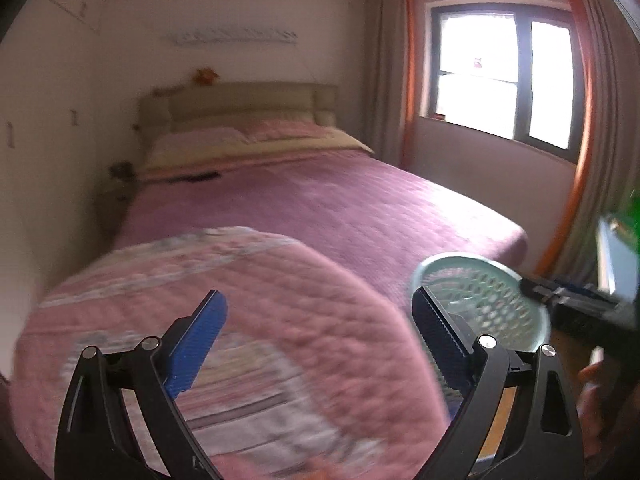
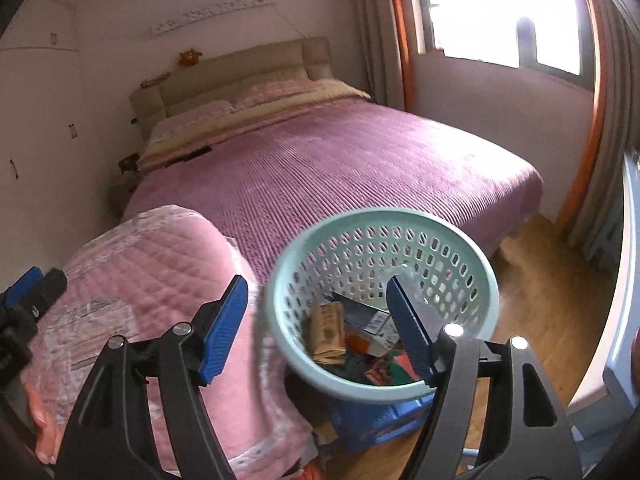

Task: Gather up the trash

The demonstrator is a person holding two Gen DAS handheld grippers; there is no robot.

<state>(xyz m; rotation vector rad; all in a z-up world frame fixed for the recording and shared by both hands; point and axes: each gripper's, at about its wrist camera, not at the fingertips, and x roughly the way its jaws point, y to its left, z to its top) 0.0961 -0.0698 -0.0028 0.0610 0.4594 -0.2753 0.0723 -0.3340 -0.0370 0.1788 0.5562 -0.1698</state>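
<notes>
A pale green perforated basket (image 2: 304,264) stands at the foot of the bed and holds several pieces of trash, among them a brown paper wad (image 2: 329,332) and a printed carton (image 2: 370,322). My right gripper (image 2: 316,294) is open and empty, just above the basket's near rim. My left gripper (image 1: 320,314) is open and empty over a folded pink quilt (image 1: 240,320). The basket also shows in the left wrist view (image 1: 496,300), to the right, with the right gripper (image 1: 568,300) beside it. The left gripper shows at the left edge of the right wrist view (image 2: 28,292).
A bed with a purple cover (image 2: 360,168) fills the middle. The folded quilt in clear plastic (image 2: 160,292) lies at its near corner. A blue stool (image 2: 372,416) is under the basket. Wooden floor (image 2: 552,280), curtains and a window (image 1: 504,76) are to the right.
</notes>
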